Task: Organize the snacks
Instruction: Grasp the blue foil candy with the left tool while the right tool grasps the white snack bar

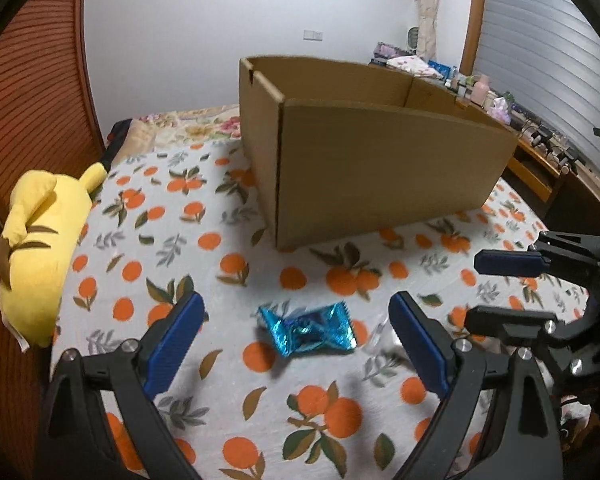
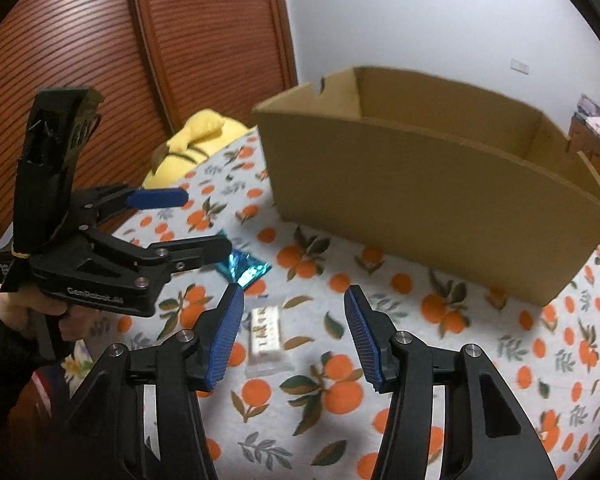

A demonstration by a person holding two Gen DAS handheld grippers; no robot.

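A shiny blue candy wrapper [image 1: 308,330] lies on the orange-print bed sheet [image 1: 228,400], just ahead of my left gripper [image 1: 296,302], which is open and holds nothing. In the right wrist view the blue candy [image 2: 246,270] shows partly under the left gripper [image 2: 204,222]. A small white snack packet in clear wrap [image 2: 265,334] lies below my right gripper [image 2: 294,292], nearer its left pad. That gripper is open, its blue pads apart from the packet. The right gripper [image 1: 476,291] also appears side-on at the right of the left wrist view. An open cardboard box [image 1: 380,168] [image 2: 440,208] stands behind both snacks.
A yellow plush toy [image 1: 40,248] [image 2: 196,140] lies at the bed's left edge beside a slatted wooden wardrobe [image 2: 100,40]. A cluttered wooden shelf [image 1: 540,148] runs along the right wall. A hand [image 2: 20,304] grips the left gripper's handle.
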